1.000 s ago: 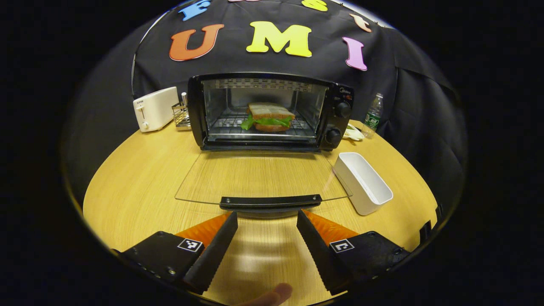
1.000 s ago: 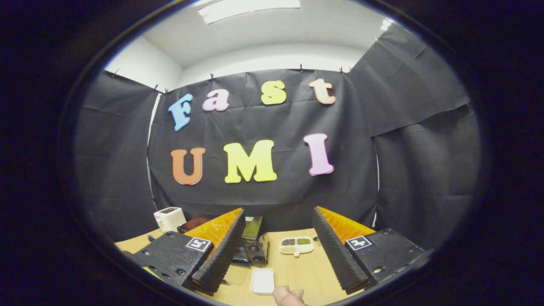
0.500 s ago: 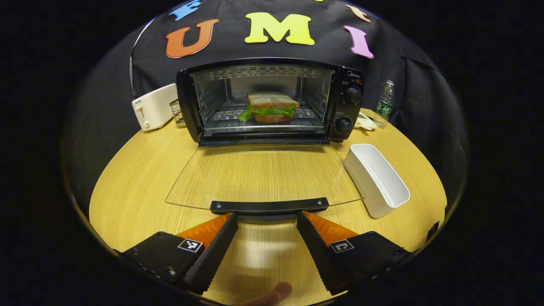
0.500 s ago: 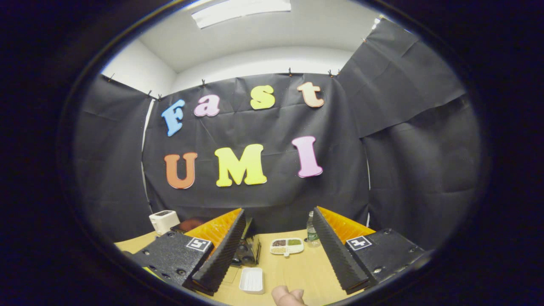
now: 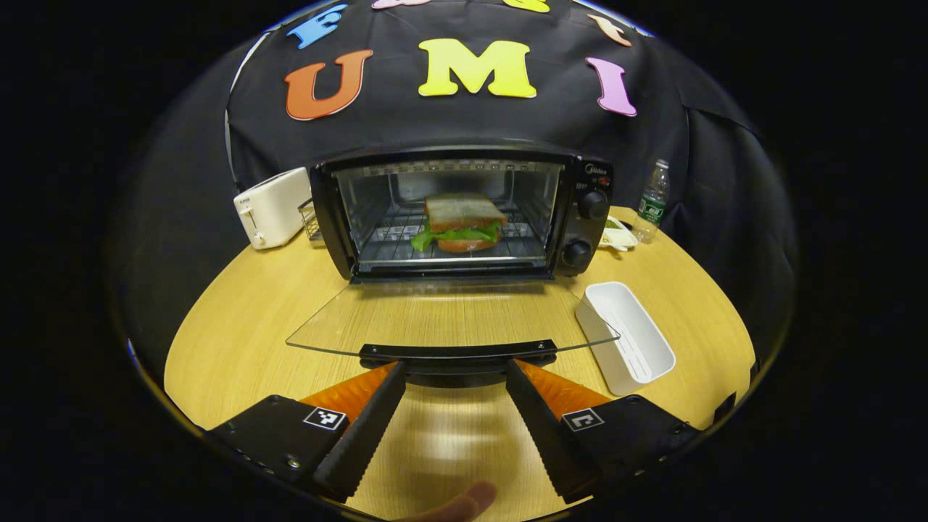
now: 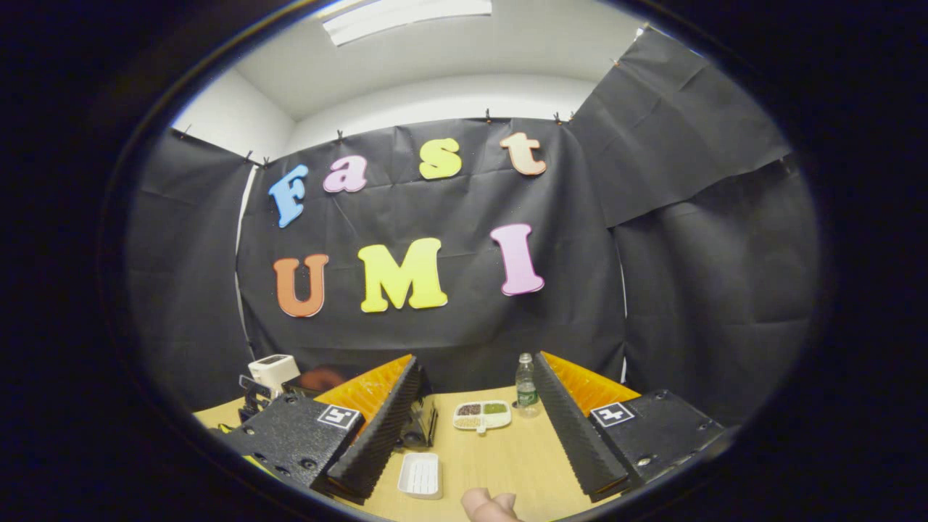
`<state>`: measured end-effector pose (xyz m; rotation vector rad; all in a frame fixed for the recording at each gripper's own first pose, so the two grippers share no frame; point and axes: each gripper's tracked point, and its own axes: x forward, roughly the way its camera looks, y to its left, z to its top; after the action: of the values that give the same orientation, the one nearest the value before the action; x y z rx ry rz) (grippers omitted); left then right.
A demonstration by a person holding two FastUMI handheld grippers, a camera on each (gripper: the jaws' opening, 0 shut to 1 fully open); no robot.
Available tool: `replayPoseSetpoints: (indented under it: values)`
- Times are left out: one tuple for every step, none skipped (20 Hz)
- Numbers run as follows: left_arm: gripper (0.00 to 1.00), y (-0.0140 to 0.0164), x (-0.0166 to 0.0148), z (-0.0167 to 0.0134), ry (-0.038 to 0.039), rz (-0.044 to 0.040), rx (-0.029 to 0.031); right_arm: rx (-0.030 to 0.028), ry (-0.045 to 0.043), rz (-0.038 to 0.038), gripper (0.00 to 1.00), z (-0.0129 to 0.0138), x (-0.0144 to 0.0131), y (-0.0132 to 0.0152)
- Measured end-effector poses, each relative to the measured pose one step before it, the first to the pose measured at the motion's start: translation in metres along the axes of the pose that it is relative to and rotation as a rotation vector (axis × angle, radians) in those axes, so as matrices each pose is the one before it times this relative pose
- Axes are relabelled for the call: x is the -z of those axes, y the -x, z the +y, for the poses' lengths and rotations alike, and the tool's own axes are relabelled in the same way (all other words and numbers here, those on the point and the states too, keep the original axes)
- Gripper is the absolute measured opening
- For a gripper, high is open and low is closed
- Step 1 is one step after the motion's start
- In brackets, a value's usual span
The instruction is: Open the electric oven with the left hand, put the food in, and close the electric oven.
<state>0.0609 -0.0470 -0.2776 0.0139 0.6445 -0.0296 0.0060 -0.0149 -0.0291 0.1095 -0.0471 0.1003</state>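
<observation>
The black electric oven (image 5: 464,210) stands open at the back of the wooden table (image 5: 239,319). A sandwich (image 5: 460,223) with green lettuce lies on its wire rack. The glass door (image 5: 449,319) hangs down flat towards me, and its black handle (image 5: 458,353) sits right at my left gripper's (image 5: 455,371) fingertips. The left gripper is open, one finger under each half of the handle, gripping nothing. My right gripper (image 6: 478,359) is held high, open and empty, facing the wall. Part of the oven (image 6: 424,424) shows behind its left finger.
A white rectangular tray (image 5: 628,337) lies right of the door. A white toaster (image 5: 272,208) and a small wire rack (image 5: 312,220) stand left of the oven. A divided dish (image 6: 481,415) and a water bottle (image 5: 652,201) are at the right rear. A fingertip (image 5: 464,500) shows below.
The left gripper has moved up to the door handle, its fingertips now just under it, and the door looks flatter. The right gripper's view has swung right, bringing the bottle into sight.
</observation>
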Motion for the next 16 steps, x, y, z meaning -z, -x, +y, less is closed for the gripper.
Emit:
replayPoseSetpoints:
  values:
    - [0.93,0.00167,-0.00947,-0.00038,0.00001,-0.02105,-0.00181,0.00121,-0.00193,0.00082,1.00,-0.00153,-0.00024,-0.00227]
    - [0.93,0.00103,-0.01008,0.00036,0.00012,-0.02166,-0.00291,0.00515,-0.00049,-0.00074,1.00,-0.00213,-0.00005,-0.00098]
    - [0.93,0.00066,-0.01170,-0.00012,-0.00355,-0.02905,-0.00097,0.00517,-0.00067,-0.00082,1.00,-0.00169,0.00068,-0.00214]
    - [0.93,-0.00015,-0.00965,0.00055,-0.00770,-0.02001,-0.00191,0.00259,-0.00031,0.00162,1.00,-0.00120,0.00084,-0.00075]
    - [0.93,0.00064,-0.00880,0.00045,0.00152,-0.01453,-0.00262,0.00076,0.00065,0.00277,1.00,-0.00136,0.00154,0.00025]
    - [0.94,-0.00135,-0.01037,0.00065,-0.00140,-0.02054,-0.00410,0.00160,0.00111,0.00021,1.00,-0.00198,0.00047,-0.00078]
    - [0.95,-0.00265,-0.01240,0.00148,-0.00480,-0.03289,-0.00346,0.00465,0.00099,0.00136,0.90,-0.00166,0.00072,-0.00099]
    - [0.96,-0.00229,-0.01270,0.00038,-0.00340,-0.03176,-0.00358,0.00425,-0.00020,0.00206,1.00,-0.00274,0.00050,-0.00061]
    - [0.96,-0.00528,-0.00627,0.00080,0.00161,-0.00664,-0.00150,0.00282,-0.00157,0.00322,1.00,-0.00162,0.00136,-0.00074]
    - [0.96,-0.00519,-0.00600,0.00099,0.00532,-0.00804,-0.00145,0.00235,-0.00274,0.00467,1.00,-0.00191,0.00139,-0.00034]
    - [0.97,-0.00608,-0.00644,0.00081,0.00533,-0.00955,-0.00059,0.00338,-0.00316,0.00442,1.00,-0.00217,0.00151,0.00011]
    - [0.96,-0.00530,-0.00261,0.00066,0.00909,-0.00292,-0.00014,0.00464,-0.00103,0.00434,1.00,-0.00300,0.00140,-0.00114]
    - [0.96,-0.00877,-0.00397,0.00222,0.01354,-0.00248,-0.00154,0.00554,0.00061,0.00376,1.00,-0.00302,0.00165,0.00013]
    - [0.97,-0.00897,-0.00438,0.00227,0.00663,-0.00380,-0.00087,0.00693,0.00176,0.00503,1.00,-0.00399,0.00168,0.00075]
    - [0.96,-0.00859,-0.00387,0.00401,0.00567,-0.00586,-0.00822,0.00708,0.00050,0.00234,1.00,-0.00302,0.00109,0.00065]
    - [0.96,-0.00722,0.00008,0.00476,0.00341,0.00322,-0.01059,0.00887,-0.00285,0.00399,0.90,-0.00443,0.00127,0.00153]
